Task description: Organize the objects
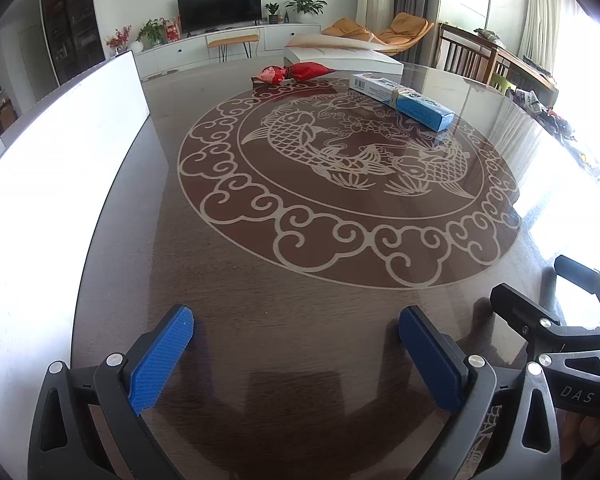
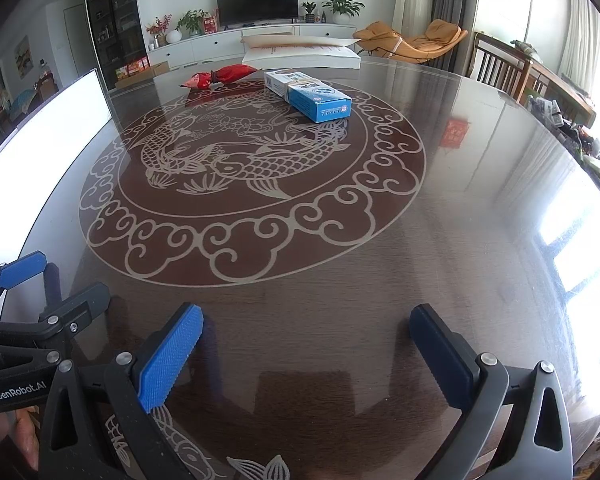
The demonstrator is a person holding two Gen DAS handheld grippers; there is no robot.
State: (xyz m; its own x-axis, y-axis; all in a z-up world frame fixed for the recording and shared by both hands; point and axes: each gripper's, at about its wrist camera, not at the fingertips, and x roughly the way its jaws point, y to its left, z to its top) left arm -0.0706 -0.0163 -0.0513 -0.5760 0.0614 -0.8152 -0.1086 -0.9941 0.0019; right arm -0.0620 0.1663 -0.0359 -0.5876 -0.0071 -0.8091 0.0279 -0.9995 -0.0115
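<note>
Left gripper [image 1: 296,354]: lowest in the left wrist view, just above the dark glossy worktop [image 1: 300,288]; fingers [image 1: 162,358] spread wide, blue pads facing each other, nothing between them. Its blue pad also shows at the left edge of the right wrist view [image 2: 22,270].

Right gripper [image 2: 306,356]: beside the left one, on the near side of the fish medallion [image 2: 252,176]; fingers [image 2: 170,360] likewise wide apart and empty. Part of its black frame enters the left wrist view at lower right [image 1: 556,332].

Fish medallion [image 1: 348,176]: pale inlay of two carp ringed by cloud scrolls, set in the middle of the worktop, beyond both grippers.

Blue-and-white carton [image 2: 308,96]: long box lying flat on the far rim of the medallion, a band around its middle, well apart from both grippers [image 1: 400,100].

Red pouch [image 2: 220,75]: tied bundle lying on its side at the medallion's far edge, near the carton's far end, not touching it [image 1: 294,72].

White flat box [image 2: 300,54]: beyond the medallion at the far worktop edge, lid raised [image 1: 340,56].

White panel [image 1: 60,140]: bright, upright, along the worktop edge left of the medallion.
</note>
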